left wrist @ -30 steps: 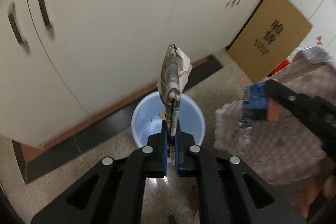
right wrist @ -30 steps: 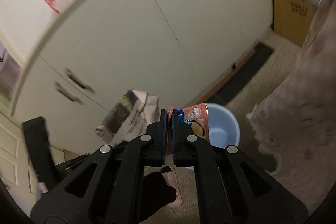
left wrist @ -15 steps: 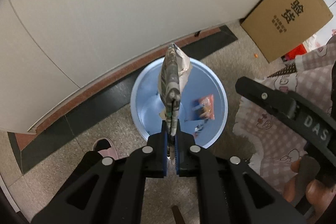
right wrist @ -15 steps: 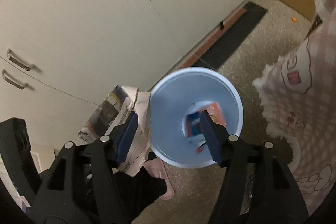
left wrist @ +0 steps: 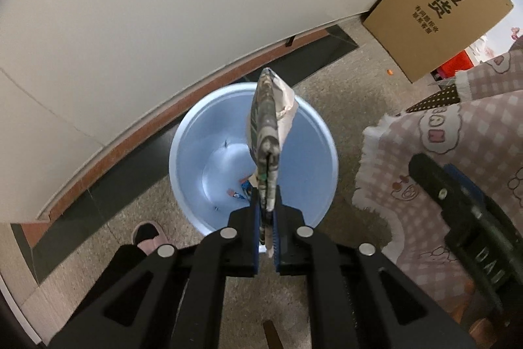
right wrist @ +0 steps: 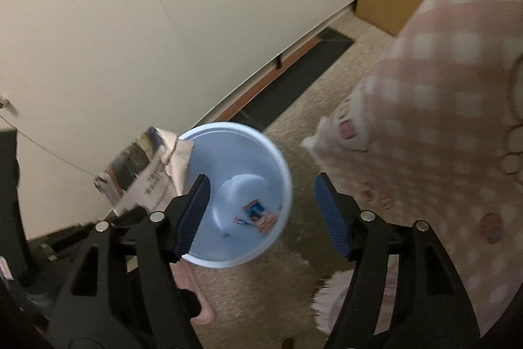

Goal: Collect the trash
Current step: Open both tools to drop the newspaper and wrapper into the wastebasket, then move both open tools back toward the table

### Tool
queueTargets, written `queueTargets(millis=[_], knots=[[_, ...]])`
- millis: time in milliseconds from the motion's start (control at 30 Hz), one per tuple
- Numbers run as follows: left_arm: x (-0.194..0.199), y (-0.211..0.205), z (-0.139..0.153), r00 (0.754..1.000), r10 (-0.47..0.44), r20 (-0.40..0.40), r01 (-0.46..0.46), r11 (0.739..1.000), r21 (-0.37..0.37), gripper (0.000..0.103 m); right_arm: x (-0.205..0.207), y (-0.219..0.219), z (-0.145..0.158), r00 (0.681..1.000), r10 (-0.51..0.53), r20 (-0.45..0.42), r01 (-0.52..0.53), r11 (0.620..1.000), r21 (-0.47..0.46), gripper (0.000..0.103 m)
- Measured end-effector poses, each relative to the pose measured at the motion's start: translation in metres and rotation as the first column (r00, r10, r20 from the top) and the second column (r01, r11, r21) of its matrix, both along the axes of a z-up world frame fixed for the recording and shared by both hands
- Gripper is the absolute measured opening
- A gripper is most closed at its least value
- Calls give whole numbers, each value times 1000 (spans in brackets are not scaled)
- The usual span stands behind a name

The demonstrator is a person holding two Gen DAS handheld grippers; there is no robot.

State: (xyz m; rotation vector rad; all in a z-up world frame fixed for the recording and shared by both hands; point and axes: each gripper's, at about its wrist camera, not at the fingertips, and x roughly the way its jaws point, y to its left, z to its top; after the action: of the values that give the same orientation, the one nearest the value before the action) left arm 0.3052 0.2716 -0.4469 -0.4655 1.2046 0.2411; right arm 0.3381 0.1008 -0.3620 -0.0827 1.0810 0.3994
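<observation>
One blue bin (left wrist: 209, 152) on floor by white cabinet (left wrist: 163, 5), w/ one orange-blue wrapper (right wrist: 260, 215) lying at its bottom. Left tool (left wrist: 266, 218) clamped narrow on one folded newspaper (left wrist: 266, 133), held upright over bin. Right tool (right wrist: 261, 211) wide above bin, jaws just been opening, nothing betw. pads. One cardboard box (left wrist: 438, 5) near cabinet. Pink checked cloth (left wrist: 457, 136) at right.

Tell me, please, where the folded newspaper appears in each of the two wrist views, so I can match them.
Left wrist: the folded newspaper stands edge-on at centre, pinched in the left gripper, over the bin.
Right wrist: the same newspaper is at left of centre, overlapping the bin's left rim.
Shared landmark: the light blue bin on the floor.
</observation>
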Motion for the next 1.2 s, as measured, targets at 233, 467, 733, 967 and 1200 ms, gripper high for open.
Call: queueTargets(millis=[233, 467, 733, 967, 1200], knots=[[-2, -13, 38, 996, -17, 90, 7, 995, 104, 62, -7, -16, 11, 1000, -20, 4, 20, 1000, 17, 67], [-34, -12, 79, 992, 6, 123, -32, 978, 205, 68, -27, -15, 34, 1000, 16, 0, -16, 998, 54, 67], [-100, 5, 145, 977, 70, 200, -118, 963, 241, 71, -76, -1, 102, 991, 116, 61, -123, 985, 118, 67], [-150, -3, 222, 934, 69, 349, -171, 948, 270, 71, -133, -10, 184, 956, 151, 252, -192, 971, 144, 67], [-164, -58, 297, 870, -33, 492, -123, 952, 281, 73, -170, -86, 265, 908, 30, 418, -126, 971, 204, 72]])
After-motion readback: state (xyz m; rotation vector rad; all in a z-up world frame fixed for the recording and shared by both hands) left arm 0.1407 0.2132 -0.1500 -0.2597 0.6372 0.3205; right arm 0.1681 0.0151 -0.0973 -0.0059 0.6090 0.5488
